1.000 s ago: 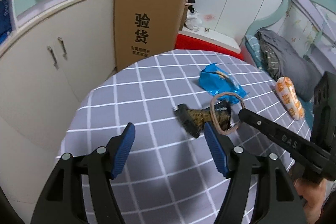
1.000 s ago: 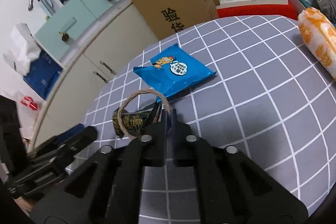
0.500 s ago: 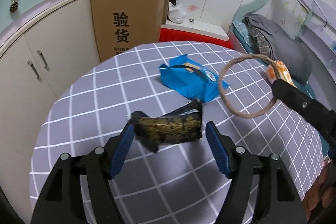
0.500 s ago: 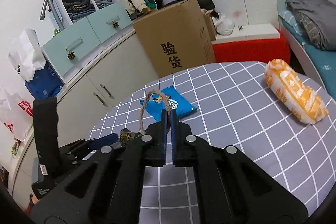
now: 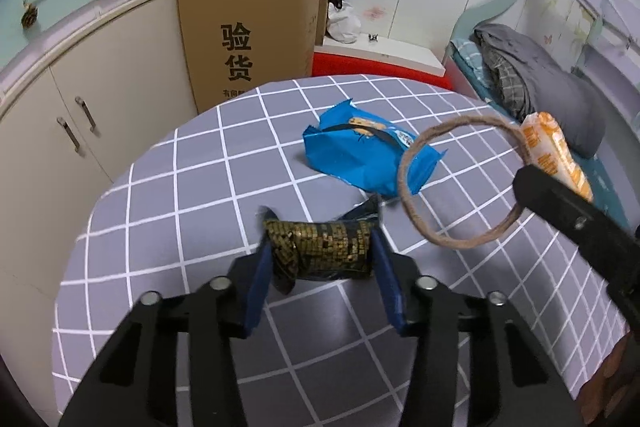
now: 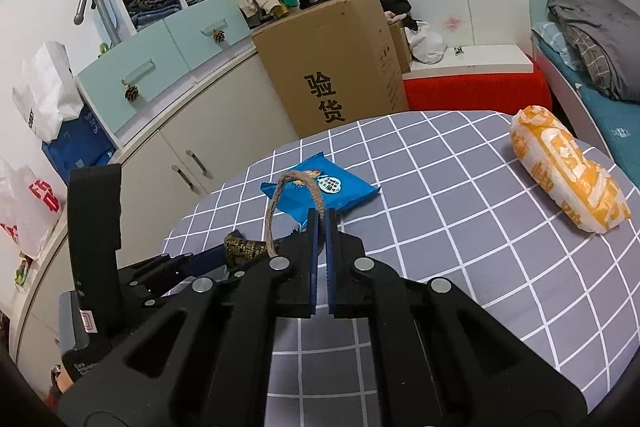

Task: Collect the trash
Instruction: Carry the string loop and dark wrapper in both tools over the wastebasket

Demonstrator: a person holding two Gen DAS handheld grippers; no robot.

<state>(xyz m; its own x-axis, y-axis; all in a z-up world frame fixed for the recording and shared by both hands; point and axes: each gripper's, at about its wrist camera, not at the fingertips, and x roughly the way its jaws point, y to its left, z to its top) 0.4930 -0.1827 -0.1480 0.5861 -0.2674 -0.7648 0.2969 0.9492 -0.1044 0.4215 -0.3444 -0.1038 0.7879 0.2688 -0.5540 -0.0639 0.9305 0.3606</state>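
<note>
My left gripper [image 5: 320,259] is shut on a crumpled black and gold wrapper [image 5: 320,253], held just above the grey checked table [image 5: 200,187]. The wrapper also shows in the right wrist view [image 6: 244,249]. My right gripper [image 6: 321,217] is shut on a brown twine ring [image 6: 276,211] and holds it in the air above the table; in the left wrist view the ring [image 5: 404,187] hangs to the right of the wrapper. A blue snack wrapper [image 5: 360,159] lies flat mid-table. An orange snack bag [image 6: 568,171] lies at the table's right edge.
A tall cardboard box [image 5: 248,27] stands behind the table next to cream cabinets [image 5: 80,107]. A red step [image 6: 476,93] and a bed with grey bedding [image 5: 532,83] lie to the right. White and blue bags [image 6: 52,107] sit on the cabinet top.
My left gripper closed on the black and gold wrapper, which lay between its open fingers before. My right gripper lifted the twine ring up off the wrapper and holds it higher.
</note>
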